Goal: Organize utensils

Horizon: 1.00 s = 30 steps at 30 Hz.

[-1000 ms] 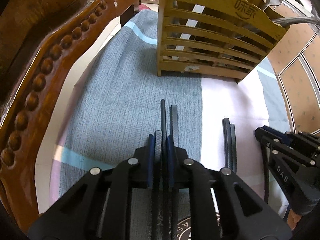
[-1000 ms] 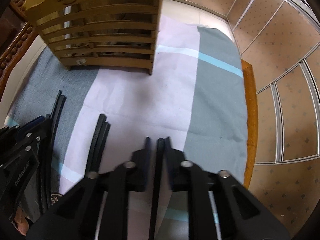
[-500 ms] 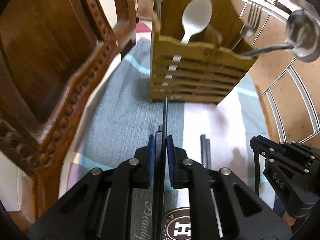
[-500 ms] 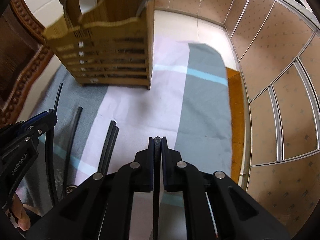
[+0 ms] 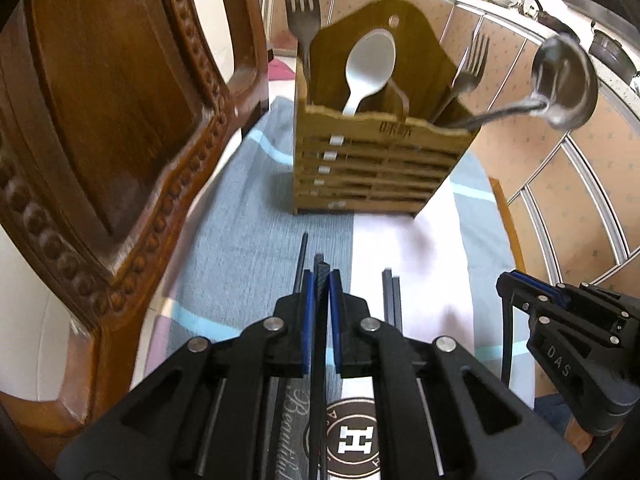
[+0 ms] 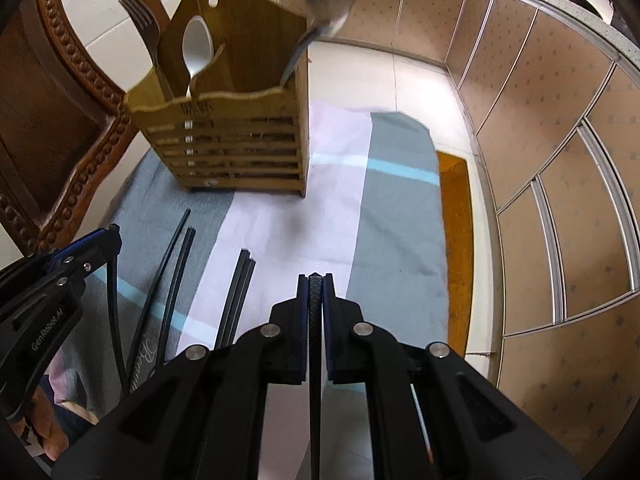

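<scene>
Chopsticks now clamped one per gripper, left & right jaws narrow on each, both lifted off table vs. 1 s earlier; next step likely holder.

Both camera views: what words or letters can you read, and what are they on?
"DAS": on the side of the right gripper, seen from the left wrist.
"GenRobot.AI": on the side of the left gripper, seen from the right wrist.
"H" in a round badge, with cursive "Beauti..." cut off beside it: on the tablecloth.
Two carved characters on the wooden utensil holder: too blurred to read.
</scene>
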Tool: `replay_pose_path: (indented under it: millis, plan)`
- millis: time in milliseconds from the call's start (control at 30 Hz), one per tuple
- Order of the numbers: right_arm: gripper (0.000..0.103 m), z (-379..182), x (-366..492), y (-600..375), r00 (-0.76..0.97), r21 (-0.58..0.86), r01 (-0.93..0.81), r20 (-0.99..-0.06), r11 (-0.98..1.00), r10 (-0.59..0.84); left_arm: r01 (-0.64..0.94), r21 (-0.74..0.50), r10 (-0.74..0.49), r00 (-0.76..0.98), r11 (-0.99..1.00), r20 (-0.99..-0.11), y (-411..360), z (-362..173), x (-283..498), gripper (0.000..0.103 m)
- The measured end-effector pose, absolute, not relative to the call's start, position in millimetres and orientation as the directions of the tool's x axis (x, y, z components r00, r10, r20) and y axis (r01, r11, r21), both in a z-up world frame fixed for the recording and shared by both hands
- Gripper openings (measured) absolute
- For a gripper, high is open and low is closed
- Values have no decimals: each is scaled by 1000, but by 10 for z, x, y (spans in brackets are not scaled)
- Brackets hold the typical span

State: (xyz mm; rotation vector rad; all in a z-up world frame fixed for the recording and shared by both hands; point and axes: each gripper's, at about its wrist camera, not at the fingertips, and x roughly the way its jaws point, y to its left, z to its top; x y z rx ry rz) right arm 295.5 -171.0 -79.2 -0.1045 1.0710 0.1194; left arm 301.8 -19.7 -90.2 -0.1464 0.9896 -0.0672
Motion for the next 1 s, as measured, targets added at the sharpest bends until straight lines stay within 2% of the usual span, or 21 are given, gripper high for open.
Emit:
replay_pose_path:
  millis: [267, 733, 900, 1000]
  plan:
    - [7, -1191, 3021, -1718, 398, 1, -130, -916, 992, 53, -19, -141, -114, 480, 990, -870, -200, -1255, 3061, 8]
    - [7, -1502, 3174, -1875, 350, 32, -77, -935, 997, 57, -27, -137, -111, 442, 990, -890, -228, -1464, 3153, 8]
    - [8, -1510, 3190, -1857, 339, 27, -94, -939, 995, 58, -18, -173, -150, 418, 985, -896, -115, -1478, 3250, 18]
    - [8, -1505, 3210, -1869, 335, 42, -92, -940, 995, 70, -3, -145, -131, 405, 989, -905, -29, -1430, 3368, 22]
